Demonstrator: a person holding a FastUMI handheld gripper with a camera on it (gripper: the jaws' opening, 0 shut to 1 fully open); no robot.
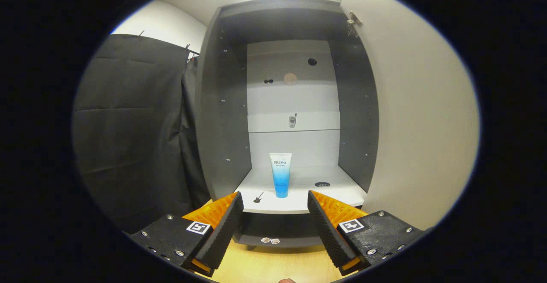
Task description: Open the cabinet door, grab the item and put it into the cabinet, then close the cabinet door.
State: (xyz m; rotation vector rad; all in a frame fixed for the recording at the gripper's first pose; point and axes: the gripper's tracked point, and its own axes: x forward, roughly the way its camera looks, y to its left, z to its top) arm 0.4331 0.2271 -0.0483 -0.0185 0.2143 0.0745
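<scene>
The cabinet (222,116) stands straight ahead with its door (419,116) swung open to the right. A white and blue tube (280,175) stands upright on its cap on the cabinet's white shelf (333,195), near the front edge. My gripper (275,204) is open and holds nothing. Its fingertips (233,206) are just short of the shelf edge, with the tube beyond them and centred in the gap.
Black cloth (132,129) hangs to the left of the cabinet. A small round hole (322,184) and a dark mark (258,198) sit on the shelf beside the tube. A wooden surface (273,261) lies below the gripper, in front of the cabinet's base.
</scene>
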